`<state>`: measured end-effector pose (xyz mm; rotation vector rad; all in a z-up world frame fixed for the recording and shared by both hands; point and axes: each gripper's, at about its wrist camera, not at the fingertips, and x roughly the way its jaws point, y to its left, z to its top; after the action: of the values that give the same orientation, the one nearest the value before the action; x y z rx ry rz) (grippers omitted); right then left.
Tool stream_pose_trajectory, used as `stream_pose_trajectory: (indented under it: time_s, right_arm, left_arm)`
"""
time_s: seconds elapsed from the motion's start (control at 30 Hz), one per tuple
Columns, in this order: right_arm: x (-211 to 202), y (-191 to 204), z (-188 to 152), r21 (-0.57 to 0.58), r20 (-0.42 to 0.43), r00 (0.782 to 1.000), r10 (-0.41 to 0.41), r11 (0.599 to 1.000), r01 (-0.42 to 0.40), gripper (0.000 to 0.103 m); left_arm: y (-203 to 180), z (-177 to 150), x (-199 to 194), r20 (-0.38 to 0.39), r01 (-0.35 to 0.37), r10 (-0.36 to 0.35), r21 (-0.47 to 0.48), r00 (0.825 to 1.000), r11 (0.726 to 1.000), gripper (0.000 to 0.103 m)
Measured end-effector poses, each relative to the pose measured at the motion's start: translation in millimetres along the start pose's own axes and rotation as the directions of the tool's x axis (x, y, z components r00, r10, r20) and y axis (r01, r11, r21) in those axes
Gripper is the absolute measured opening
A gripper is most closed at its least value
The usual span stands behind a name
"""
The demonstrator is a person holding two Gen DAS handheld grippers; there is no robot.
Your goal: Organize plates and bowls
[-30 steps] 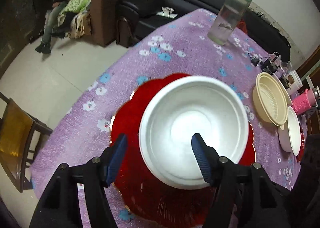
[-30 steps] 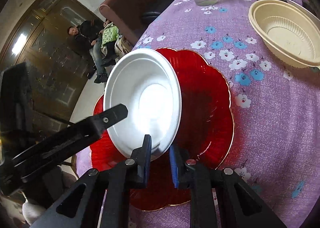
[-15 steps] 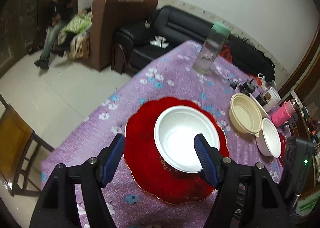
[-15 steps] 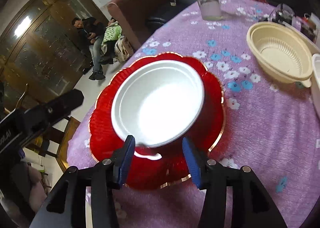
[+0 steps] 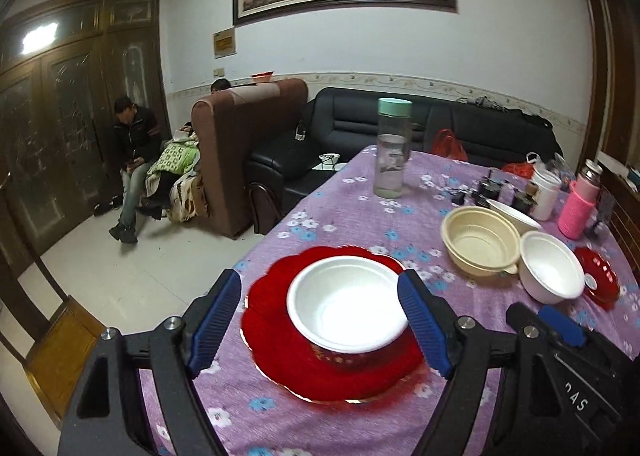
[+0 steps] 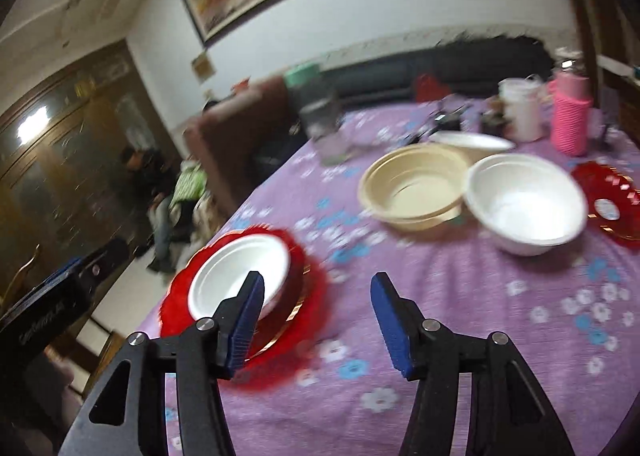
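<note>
A white bowl (image 5: pixel 347 304) sits on a red scalloped plate (image 5: pixel 280 344) on the purple flowered tablecloth; both also show in the right wrist view, bowl (image 6: pixel 236 276) on plate (image 6: pixel 308 296). My left gripper (image 5: pixel 320 320) is open and empty, raised above and behind the bowl. My right gripper (image 6: pixel 316 316) is open and empty, above the cloth to the right of the plate. A cream bowl (image 6: pixel 412 184), a second white bowl (image 6: pixel 524 208) and a small red plate (image 6: pixel 608 204) stand at the far right.
A clear bottle with a green lid (image 5: pixel 392 148) stands at the table's far side. A pink cup (image 5: pixel 576 208), a white cup (image 5: pixel 544 192) and small clutter sit at the back right. A wooden chair (image 5: pixel 60 336) stands left of the table.
My right gripper has let go of the white bowl's rim, opened wide and drawn back to the right. My left gripper has pulled back and up. The bowl now rests flat on the red plate.
</note>
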<state>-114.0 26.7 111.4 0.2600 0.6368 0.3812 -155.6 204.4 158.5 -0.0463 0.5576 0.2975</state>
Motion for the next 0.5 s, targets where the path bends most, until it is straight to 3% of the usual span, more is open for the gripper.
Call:
stream_pose_trajectory:
  time_s: [0.5]
  right_arm:
    - [-41.2, -47.9, -1.2, 0.064, 0.062, 0.997, -0.036, 0.997, 0.032, 0.071]
  left_arm:
    - [-51.7, -12.0, -38.7, 0.047, -0.022, 0.015, 0.135, 0.999, 0.991, 0.081]
